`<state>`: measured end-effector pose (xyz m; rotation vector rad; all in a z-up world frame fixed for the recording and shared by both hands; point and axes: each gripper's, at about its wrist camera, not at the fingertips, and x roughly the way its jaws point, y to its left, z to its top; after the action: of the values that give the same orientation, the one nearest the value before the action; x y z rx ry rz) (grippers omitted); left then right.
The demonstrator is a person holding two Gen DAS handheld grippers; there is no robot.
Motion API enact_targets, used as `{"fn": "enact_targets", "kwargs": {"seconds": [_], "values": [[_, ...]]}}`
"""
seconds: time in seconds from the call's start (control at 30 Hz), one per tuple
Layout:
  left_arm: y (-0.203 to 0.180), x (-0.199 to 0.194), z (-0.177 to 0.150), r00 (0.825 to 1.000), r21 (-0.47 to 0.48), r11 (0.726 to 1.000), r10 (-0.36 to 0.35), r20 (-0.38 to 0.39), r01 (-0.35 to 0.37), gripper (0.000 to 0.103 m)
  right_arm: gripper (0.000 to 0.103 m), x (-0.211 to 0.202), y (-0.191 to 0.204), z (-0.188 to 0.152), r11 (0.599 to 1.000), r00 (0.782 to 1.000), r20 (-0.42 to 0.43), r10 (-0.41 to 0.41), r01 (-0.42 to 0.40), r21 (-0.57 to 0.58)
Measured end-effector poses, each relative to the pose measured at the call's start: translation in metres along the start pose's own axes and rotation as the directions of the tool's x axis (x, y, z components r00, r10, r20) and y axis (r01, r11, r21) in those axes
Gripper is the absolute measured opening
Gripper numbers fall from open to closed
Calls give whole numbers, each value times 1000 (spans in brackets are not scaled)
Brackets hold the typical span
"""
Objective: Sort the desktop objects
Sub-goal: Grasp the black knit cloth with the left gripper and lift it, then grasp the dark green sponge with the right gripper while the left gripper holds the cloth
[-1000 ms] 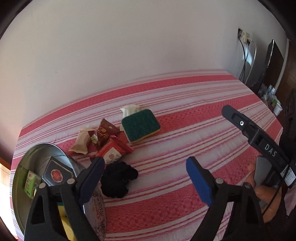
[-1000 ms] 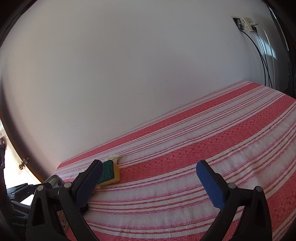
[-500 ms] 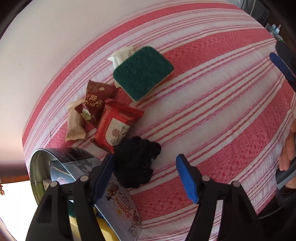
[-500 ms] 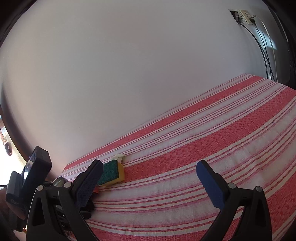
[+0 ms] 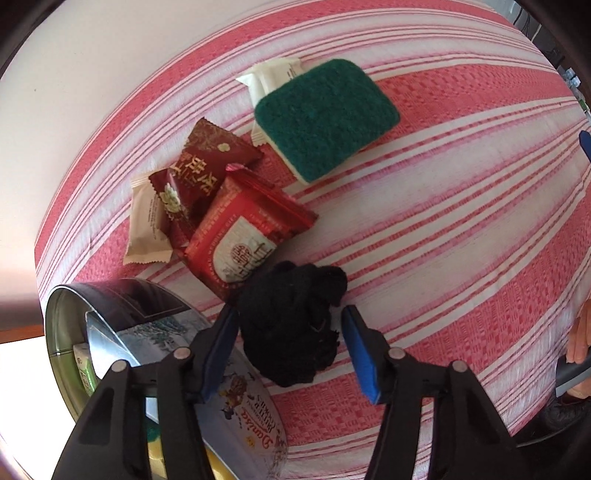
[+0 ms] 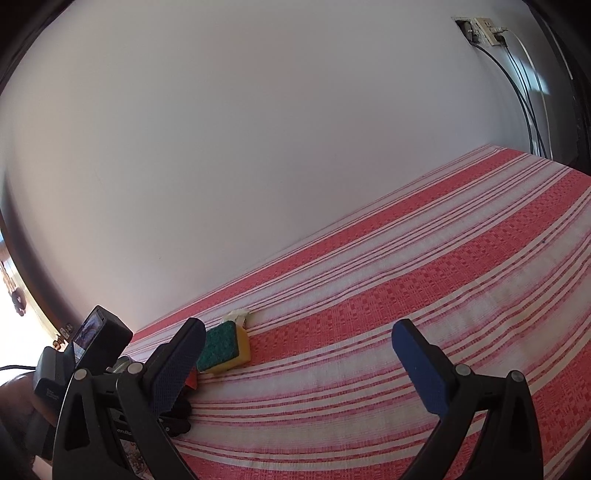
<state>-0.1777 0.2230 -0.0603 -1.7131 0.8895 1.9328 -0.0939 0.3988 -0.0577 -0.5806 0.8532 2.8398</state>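
Note:
In the left wrist view my left gripper (image 5: 290, 345) is open, its blue pads either side of a crumpled black cloth (image 5: 295, 325) lying on the red striped tablecloth. Beyond it lie a red snack packet (image 5: 243, 243), a dark red packet (image 5: 201, 173), a beige packet (image 5: 146, 225), a green and yellow sponge (image 5: 325, 114) and a white packet (image 5: 273, 75) under the sponge. A round cookie tin (image 5: 110, 354) stands at the lower left. My right gripper (image 6: 295, 354) is open and empty above the cloth; the sponge (image 6: 221, 347) shows near its left finger.
The tin holds a green carton (image 5: 83, 367) and other items. A white wall runs behind the table, with a socket and cables (image 6: 491, 33) at the right. The left gripper's body (image 6: 85, 354) shows at the left of the right wrist view.
My left gripper has tilted down and moved in on the black cloth, which now sits between its open fingers. The right gripper has barely moved.

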Motion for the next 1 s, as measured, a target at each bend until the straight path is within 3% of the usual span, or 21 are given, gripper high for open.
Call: {"fn": "enact_targets", "kwargs": {"seconds": [0.2, 0.3, 0.37, 0.47, 0.57, 0.67, 0.77, 0.87, 0.93, 1.0], "values": [[-9, -7, -10, 998, -7, 1000, -8, 59, 9, 43, 102, -5, 0, 1, 1000, 1000, -3, -7, 7, -9], [-14, -19, -25, 979, -34, 992, -110, 169, 118, 43, 102, -6, -1, 0, 1000, 1000, 2, -14, 14, -9], [-16, -37, -42, 937, -64, 978, -168, 305, 196, 43, 102, -6, -2, 1, 1000, 1000, -11, -17, 17, -7], [-18, -67, -80, 836, -109, 953, -187, 516, 281, 43, 102, -4, 0, 0, 1000, 999, -26, -20, 20, -16], [-27, -89, -116, 729, -161, 943, -111, 675, 293, 43, 102, 3, 9, -5, 998, 998, -55, -7, 4, -55], [-17, -97, -137, 648, -226, 930, -16, 761, 289, 43, 102, 18, 24, -10, 995, 992, -124, 14, -26, -99], [-4, -91, -148, 583, -284, 912, 63, 810, 295, 43, 102, 35, 44, -10, 989, 976, -215, 36, -67, -135], [22, -87, -153, 526, -349, 875, 134, 840, 335, 43, 102, 70, 72, -10, 979, 957, -286, 53, -107, -175], [30, -88, -157, 502, -387, 855, 180, 846, 345, 43, 102, 91, 91, -11, 961, 951, -308, 16, -100, -257], [42, -90, -166, 491, -417, 841, 218, 844, 344, 43, 102, 120, 109, -17, 942, 937, -350, -27, -93, -322]]}}
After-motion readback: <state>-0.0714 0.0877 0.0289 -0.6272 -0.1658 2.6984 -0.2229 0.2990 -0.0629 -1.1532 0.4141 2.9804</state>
